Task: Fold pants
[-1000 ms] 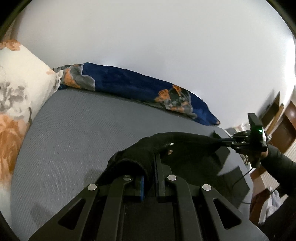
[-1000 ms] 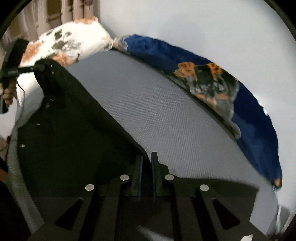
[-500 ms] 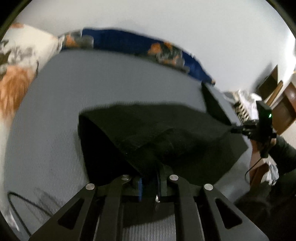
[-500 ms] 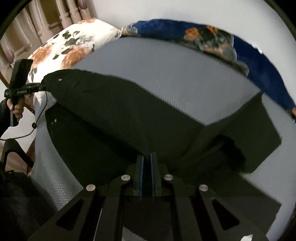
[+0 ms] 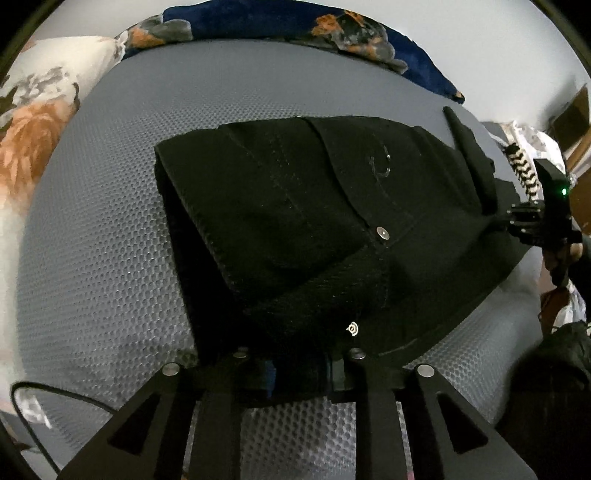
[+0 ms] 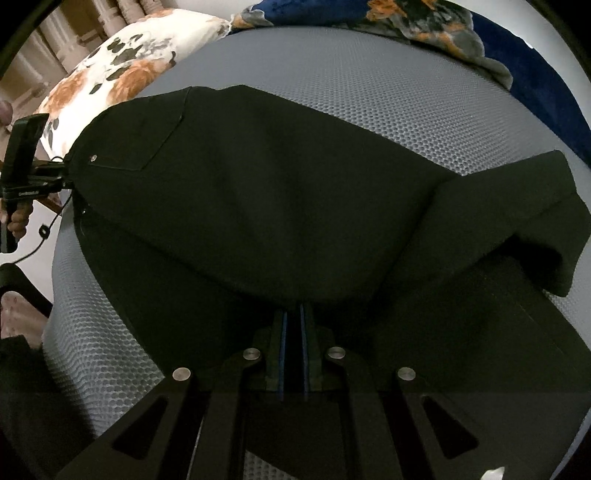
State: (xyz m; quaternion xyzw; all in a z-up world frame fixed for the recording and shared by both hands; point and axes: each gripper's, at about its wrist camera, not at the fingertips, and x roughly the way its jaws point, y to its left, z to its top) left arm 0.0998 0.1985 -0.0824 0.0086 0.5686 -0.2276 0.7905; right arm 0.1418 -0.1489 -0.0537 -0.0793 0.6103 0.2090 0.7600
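The black pants (image 5: pixel 314 203) lie folded over on the grey mesh mattress (image 5: pixel 110 258), waist rivets facing up. My left gripper (image 5: pixel 301 365) points steeply down at the near waist corner; its jaws are opening, the fabric still lying between them. From the right wrist view that gripper (image 6: pixel 68 177) sits at the pocket corner of the pants (image 6: pixel 277 166), with a hand below it. My right gripper (image 6: pixel 293 314) is shut on the folded edge of the fabric. The left wrist view shows the right gripper (image 5: pixel 517 221) at the far right edge of the pants.
A floral pillow (image 5: pixel 33 140) (image 6: pixel 122 70) lies at the left end of the bed. A blue flowered blanket (image 5: pixel 332 26) (image 6: pixel 517 55) runs along the white wall. A black cable (image 5: pixel 55 398) trails at the near left. Wooden furniture (image 5: pixel 576 110) stands right.
Both grippers came down and forward, carrying the raised fold of the pants over and onto the mattress. The left jaws have spread apart; the right jaws stay closed on the cloth.
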